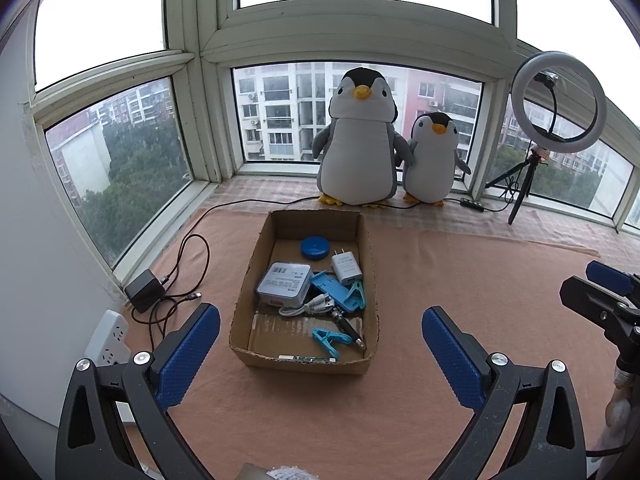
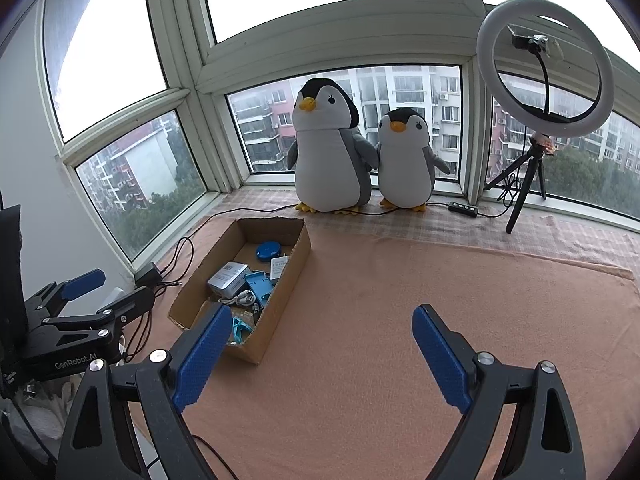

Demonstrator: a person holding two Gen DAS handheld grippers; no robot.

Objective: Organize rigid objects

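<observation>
Cardboard box (image 1: 372, 264) w/ misc rigid items, all inside; left gripper (image 1: 320, 344) & right gripper (image 2: 320, 346) jaws wide apart, empty; approach items from above, one at a time

The left gripper (image 1: 320, 344) hangs wide apart before a cardboard box (image 1: 256, 256) holding a blue round tin (image 1: 315, 248), white charger (image 1: 346, 267), grey case (image 1: 285, 284), clothespins (image 1: 330, 340) and cable (image 1: 306, 306); the right gripper (image 1: 600, 300) shows at the edge.

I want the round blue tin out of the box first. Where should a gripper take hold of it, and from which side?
Grip the round blue tin across its rim, coming straight down from above. It lies flat at the far end of the cardboard box, whose walls block a sideways approach; the white charger sits close on its right.
</observation>
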